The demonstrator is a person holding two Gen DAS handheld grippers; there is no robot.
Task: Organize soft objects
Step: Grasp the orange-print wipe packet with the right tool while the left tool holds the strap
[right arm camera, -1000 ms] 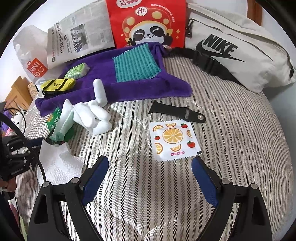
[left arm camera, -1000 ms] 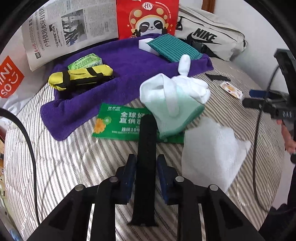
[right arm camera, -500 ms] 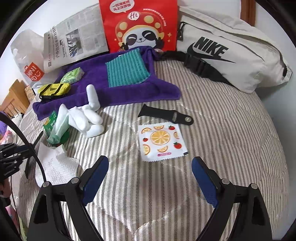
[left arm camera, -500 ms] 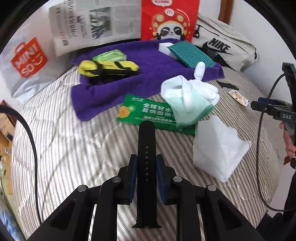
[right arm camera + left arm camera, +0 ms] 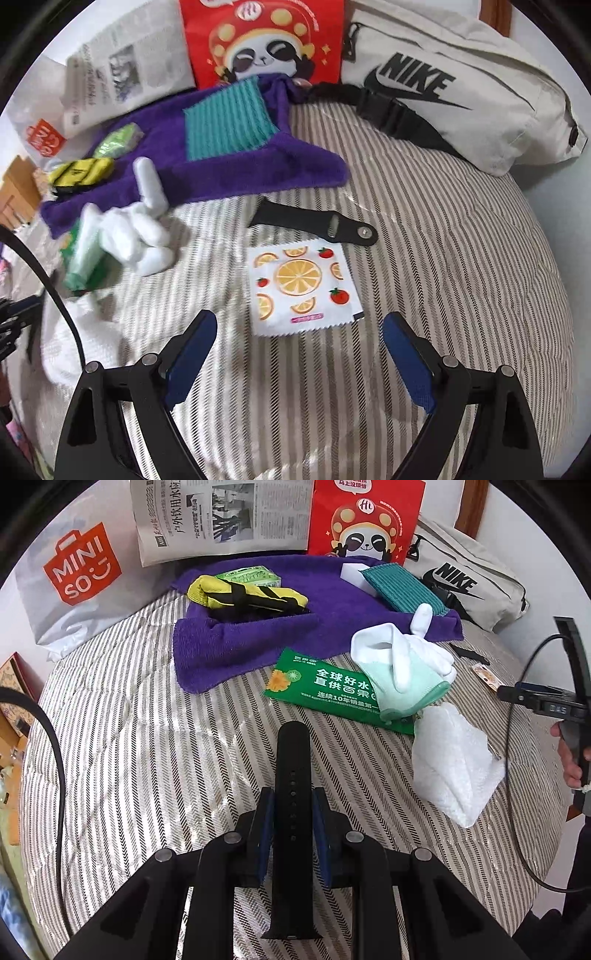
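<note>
My left gripper (image 5: 291,805) has its jaws nearly closed on a flat, matte black watch strap (image 5: 293,775) with a row of punched holes, held above the herringbone-striped quilt of the bed (image 5: 147,768). Beyond it lie a glossy green packet (image 5: 325,686), a white and mint glove (image 5: 402,672) resting on that packet, a nubbly white cloth (image 5: 454,760), and a plush purple towel (image 5: 258,635) carrying a yellow strapped pouch (image 5: 247,598). My right gripper (image 5: 299,354) stands wide open and empty just short of a serrated orange-print sachet (image 5: 303,288); a second black strap piece (image 5: 317,223) lies just past it. Compared with a second ago, the left view has swung leftward, revealing the shopping bag (image 5: 74,579); the strap remains clamped.
</note>
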